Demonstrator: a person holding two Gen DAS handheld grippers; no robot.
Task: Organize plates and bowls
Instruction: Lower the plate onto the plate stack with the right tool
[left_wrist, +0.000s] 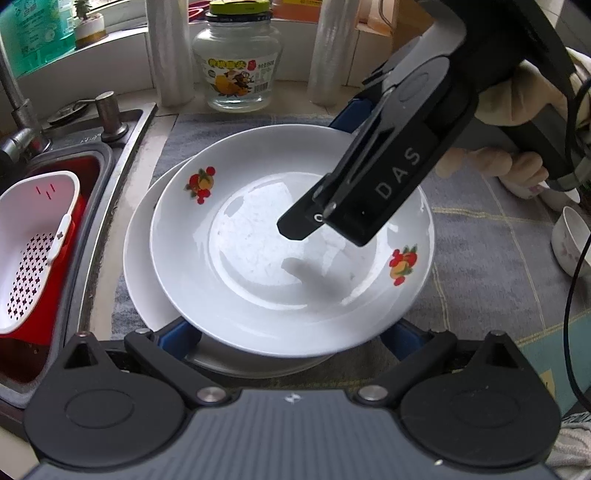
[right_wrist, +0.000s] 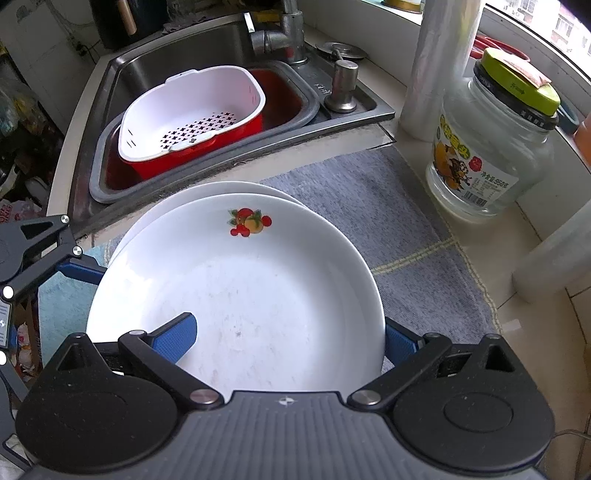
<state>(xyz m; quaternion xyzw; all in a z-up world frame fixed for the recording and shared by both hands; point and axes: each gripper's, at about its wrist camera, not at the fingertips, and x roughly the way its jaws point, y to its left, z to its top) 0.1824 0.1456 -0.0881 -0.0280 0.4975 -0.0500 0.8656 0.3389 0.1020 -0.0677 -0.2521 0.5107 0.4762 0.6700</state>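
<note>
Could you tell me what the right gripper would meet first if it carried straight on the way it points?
Probably the inside of the fruit-patterned plate just ahead of the right gripper; depth is hard to judge.

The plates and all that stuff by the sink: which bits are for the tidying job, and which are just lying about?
For the job:
top plate
plate underneath
small bowl

Just lying about:
glass jar
white strainer
red tub
tap
</note>
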